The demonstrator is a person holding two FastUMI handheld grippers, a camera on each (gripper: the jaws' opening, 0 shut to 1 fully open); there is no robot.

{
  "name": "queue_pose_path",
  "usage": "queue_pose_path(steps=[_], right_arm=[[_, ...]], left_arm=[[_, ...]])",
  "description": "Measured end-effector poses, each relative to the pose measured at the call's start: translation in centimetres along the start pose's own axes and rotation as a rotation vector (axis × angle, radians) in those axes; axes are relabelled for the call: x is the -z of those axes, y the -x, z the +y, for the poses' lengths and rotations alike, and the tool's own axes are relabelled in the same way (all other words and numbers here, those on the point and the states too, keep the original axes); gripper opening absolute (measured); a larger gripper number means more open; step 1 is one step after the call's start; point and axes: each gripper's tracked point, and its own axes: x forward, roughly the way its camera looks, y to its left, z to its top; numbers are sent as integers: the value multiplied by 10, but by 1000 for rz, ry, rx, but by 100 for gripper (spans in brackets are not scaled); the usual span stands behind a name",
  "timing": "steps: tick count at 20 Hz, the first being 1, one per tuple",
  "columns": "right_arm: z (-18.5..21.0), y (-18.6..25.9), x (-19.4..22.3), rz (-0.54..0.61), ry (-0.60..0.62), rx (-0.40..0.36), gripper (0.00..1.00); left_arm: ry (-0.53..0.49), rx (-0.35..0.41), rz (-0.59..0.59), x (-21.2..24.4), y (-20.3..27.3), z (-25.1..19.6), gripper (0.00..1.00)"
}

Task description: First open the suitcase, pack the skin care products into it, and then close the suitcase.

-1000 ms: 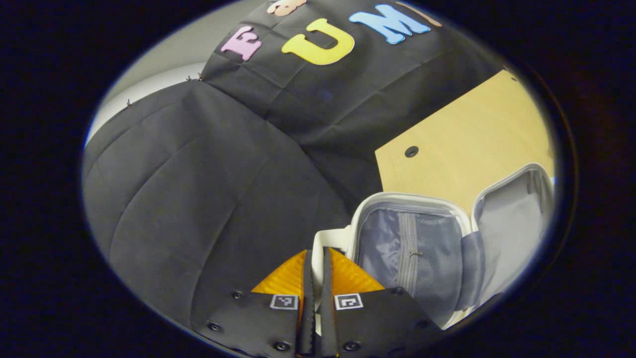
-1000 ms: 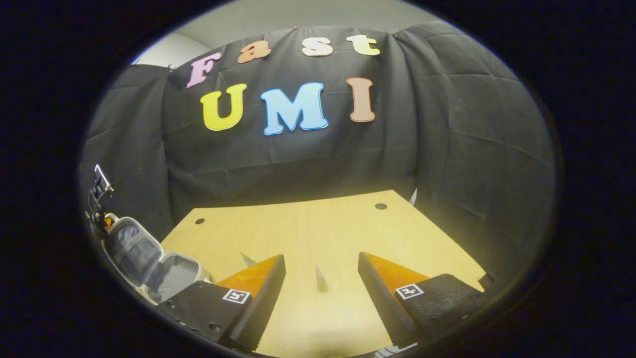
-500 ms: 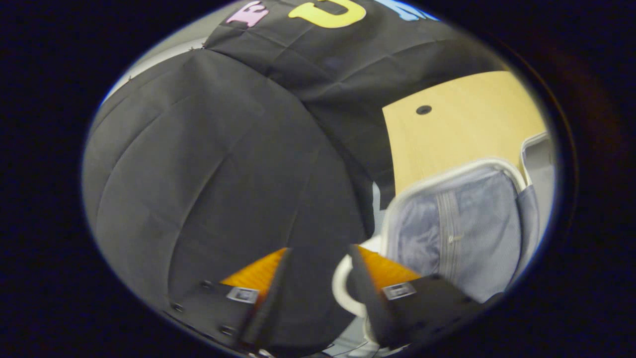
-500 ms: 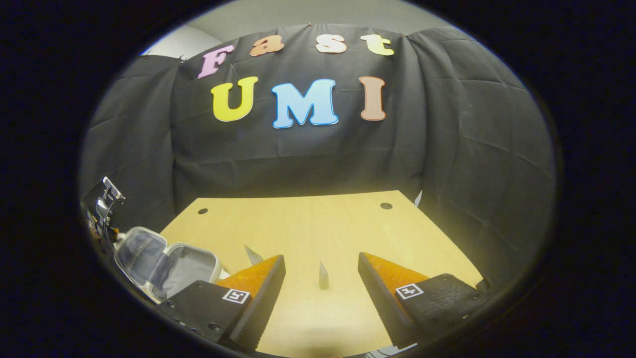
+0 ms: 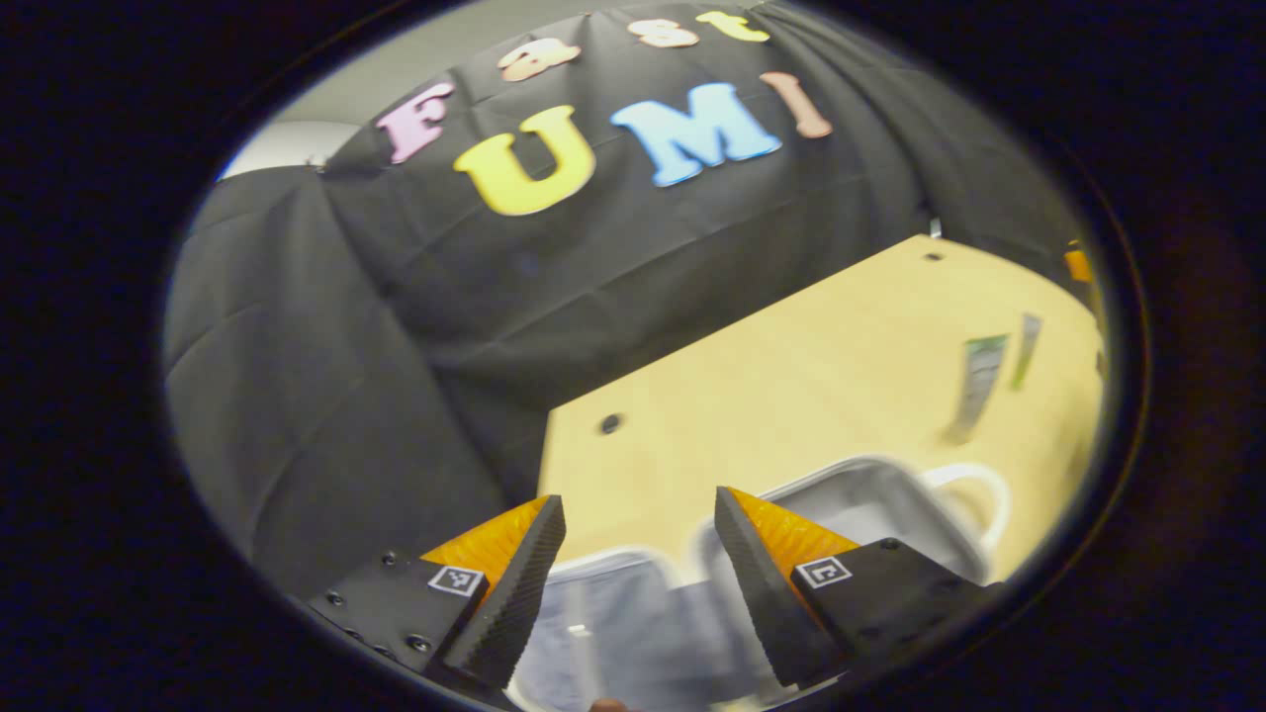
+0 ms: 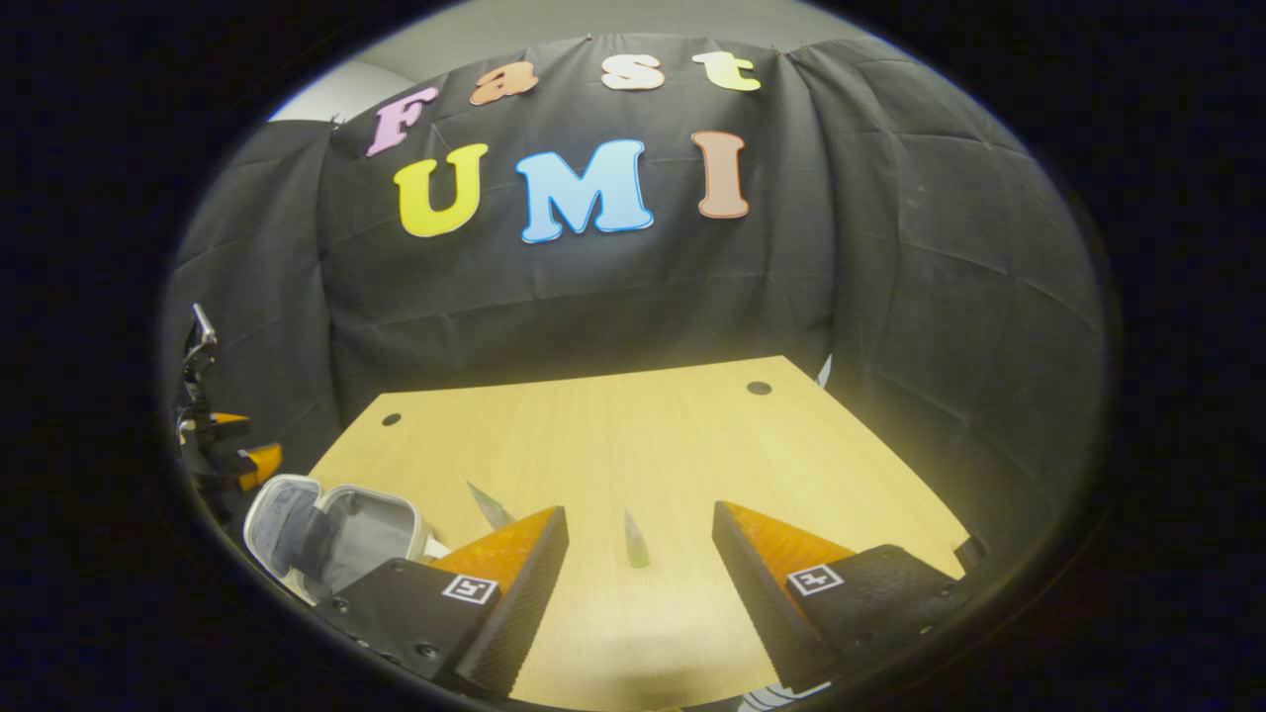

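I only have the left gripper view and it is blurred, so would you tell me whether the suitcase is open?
Observer: Yes. In the right gripper view the suitcase stands open, grey lining showing in both halves.
Operator: Thank you. How is the right tool?
Observer: The right tool is open above the table, holding nothing. One tube lies on the table, seen between its fingers.
Operator: And the second tube?
Observer: The second tube lies nearer the suitcase, partly hidden behind one finger.

Orange, black-ridged jaws on black screwed mounts with square markers.
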Motion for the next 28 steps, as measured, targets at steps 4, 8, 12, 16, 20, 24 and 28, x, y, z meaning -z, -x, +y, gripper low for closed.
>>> queue_pose_path(steps=[4, 8, 12, 16, 20, 24, 28], right_arm=[[-18, 3, 4, 11, -3, 33, 90], [-43, 6, 13, 41, -26, 88, 90], [-64, 9, 19, 65, -33, 138, 90], [-76, 8, 23, 89, -17, 171, 90], [-77, 7, 31, 129, 52, 165, 90], [-66, 3, 45, 182, 81, 121, 90], [-51, -7, 54, 215, 93, 61, 89]], left_arm=[[-51, 419, 6, 2, 11, -192, 99], [-183, 538, 39, 27, -22, -265, 99], [-63, 442, 85, 31, -56, -278, 99], [-6, 384, 59, 20, -76, -295, 99], [67, 242, 14, 3, -108, -297, 99], [157, 179, 5, -5, -123, -302, 59], [219, 173, 26, -2, -116, -284, 54]])
